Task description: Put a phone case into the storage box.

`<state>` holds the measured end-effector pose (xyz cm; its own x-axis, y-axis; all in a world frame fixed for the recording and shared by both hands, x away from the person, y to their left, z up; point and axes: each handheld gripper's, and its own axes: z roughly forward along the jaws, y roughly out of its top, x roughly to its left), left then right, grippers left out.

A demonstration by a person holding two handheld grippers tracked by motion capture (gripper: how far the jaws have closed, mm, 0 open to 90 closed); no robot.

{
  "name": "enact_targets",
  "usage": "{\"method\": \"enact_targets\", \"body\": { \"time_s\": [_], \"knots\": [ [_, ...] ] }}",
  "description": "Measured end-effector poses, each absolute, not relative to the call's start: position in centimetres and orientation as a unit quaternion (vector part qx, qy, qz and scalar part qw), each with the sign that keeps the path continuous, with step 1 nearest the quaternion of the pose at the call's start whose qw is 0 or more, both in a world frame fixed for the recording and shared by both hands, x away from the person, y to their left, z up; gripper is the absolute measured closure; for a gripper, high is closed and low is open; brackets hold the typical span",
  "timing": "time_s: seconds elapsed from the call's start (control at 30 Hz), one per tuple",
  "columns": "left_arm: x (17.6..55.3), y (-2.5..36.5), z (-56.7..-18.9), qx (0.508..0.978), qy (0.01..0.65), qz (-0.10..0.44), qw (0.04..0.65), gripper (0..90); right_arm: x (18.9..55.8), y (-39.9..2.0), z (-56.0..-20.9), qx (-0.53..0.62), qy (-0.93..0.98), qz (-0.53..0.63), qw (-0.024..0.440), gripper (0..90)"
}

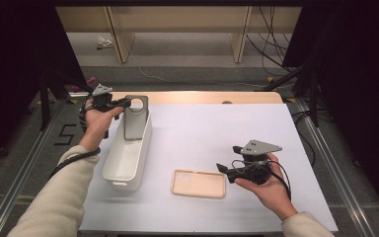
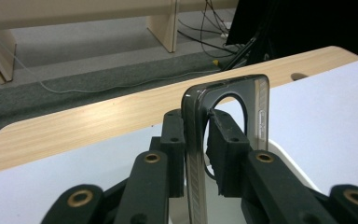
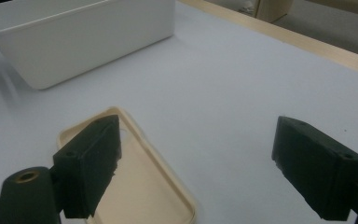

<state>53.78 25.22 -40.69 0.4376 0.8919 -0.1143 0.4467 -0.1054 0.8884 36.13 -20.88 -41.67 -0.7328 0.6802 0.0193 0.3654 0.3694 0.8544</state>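
Grey phone case (image 1: 134, 118): held upright over the far end of the white bin (image 1: 109, 170), pinched at its rim by the left gripper (image 2: 196, 154); a slackened pinch could drop it askew.
Beige phone case (image 1: 198, 183): flat on table, near the spread right gripper (image 3: 214, 172); a low approach could push it away.

Glossy grey plastic phone case (image 2: 256, 105), matt beige case (image 1: 199, 183), smooth white plastic bin (image 1: 128, 163), wood table edge (image 1: 202, 97)
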Motion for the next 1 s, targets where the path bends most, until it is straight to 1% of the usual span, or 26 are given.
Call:
{"method": "enact_targets", "body": {
  "time_s": [0.3, 0.5, 0.7, 1.0],
  "knots": [
    [54.04, 24.85, -40.49, 0.710, 0.485, 0.248, 0.446, 72.8, 36.14, -20.88, -41.69, 0.323, 0.810, 0.459, 0.171, 16.5],
    [54.16, 24.65, -40.36, 0.709, 0.491, 0.257, 0.436, 66.7, 36.14, -20.86, -41.70, 0.323, 0.810, 0.459, 0.171, 16.5],
    [54.21, 24.41, -40.27, 0.711, 0.490, 0.261, 0.432, 63.5, 36.14, -20.87, -41.68, 0.323, 0.810, 0.459, 0.171, 16.5],
    [54.30, 24.25, -40.12, 0.714, 0.488, 0.266, 0.426, 62.8, 36.15, -20.87, -41.71, 0.323, 0.810, 0.459, 0.171, 16.5]
  ]
}}
